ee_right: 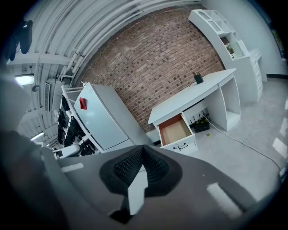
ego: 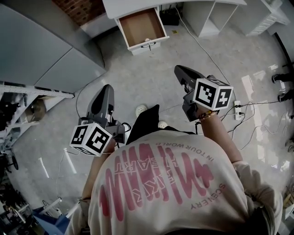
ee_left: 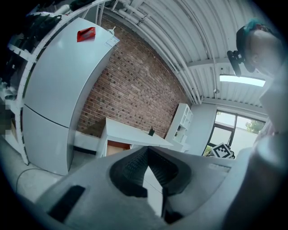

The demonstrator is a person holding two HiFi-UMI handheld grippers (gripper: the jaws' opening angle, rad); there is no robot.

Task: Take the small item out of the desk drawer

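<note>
Grey speckled floor (ego: 151, 82) runs from my feet to the white desk (ego: 133, 7) against the red-brick wall (ee_right: 153, 58). Its open white drawer (ego: 142, 25), bare brown wood inside, is pulled out toward me, with its long axis running from the desk front my way. Just behind the front panel, above the black bow handle (ego: 149, 46), lies the small pale round item (ego: 147, 40), or what I take to be it. It is so tiny in the head view that I cannot tell what it is made of.

Both tools are well apart from it. My right gripper (ego: 178, 69) is the nearer, with the drawer ahead and a little to its left. My left gripper (ego: 108, 88) hangs further back and further out to the left. Each has its jaws pressed together with nothing between them.

The right gripper view shows the drawer's bottom, but I cannot make out the item there. The left gripper view gives only a sliver of brown beside the desk. I judge the right one must part its jaws before reaching in.
</note>
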